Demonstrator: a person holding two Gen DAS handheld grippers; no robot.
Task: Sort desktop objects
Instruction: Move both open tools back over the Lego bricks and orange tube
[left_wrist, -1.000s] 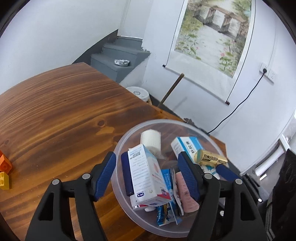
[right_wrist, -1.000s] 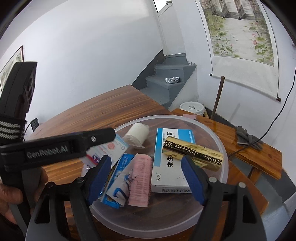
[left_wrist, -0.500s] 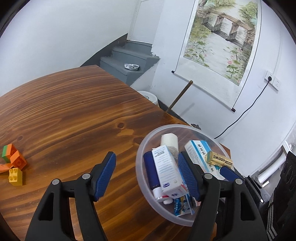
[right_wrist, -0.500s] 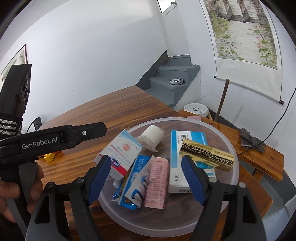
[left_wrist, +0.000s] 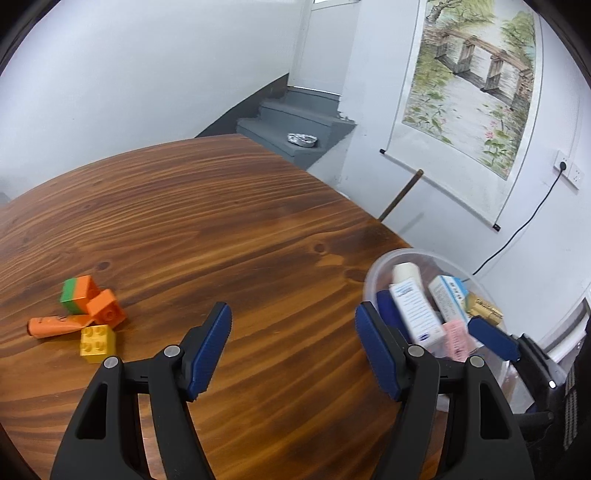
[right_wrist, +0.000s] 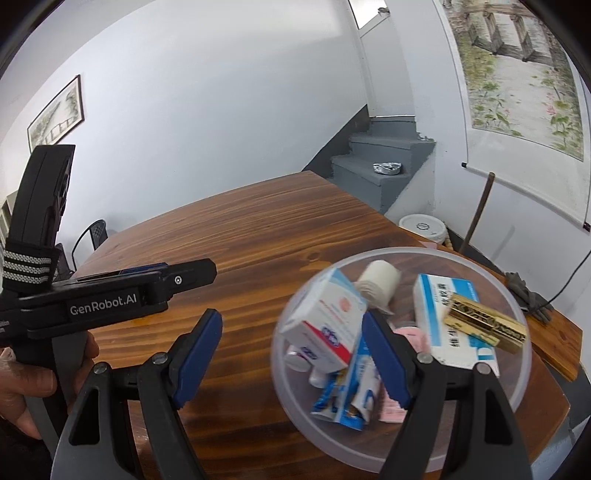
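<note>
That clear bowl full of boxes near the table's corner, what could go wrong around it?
The clear bowl sits close to the table edge, so a nudge from the open right hand-held gripper might push it off. The white box leans on the pile and could tip out. The toy blocks might scatter if the left hand-held gripper grabs clumsily.

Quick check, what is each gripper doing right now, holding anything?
Left gripper: open, holding nothing, over bare table.
Right gripper: open, holding nothing, beside the bowl.
</note>
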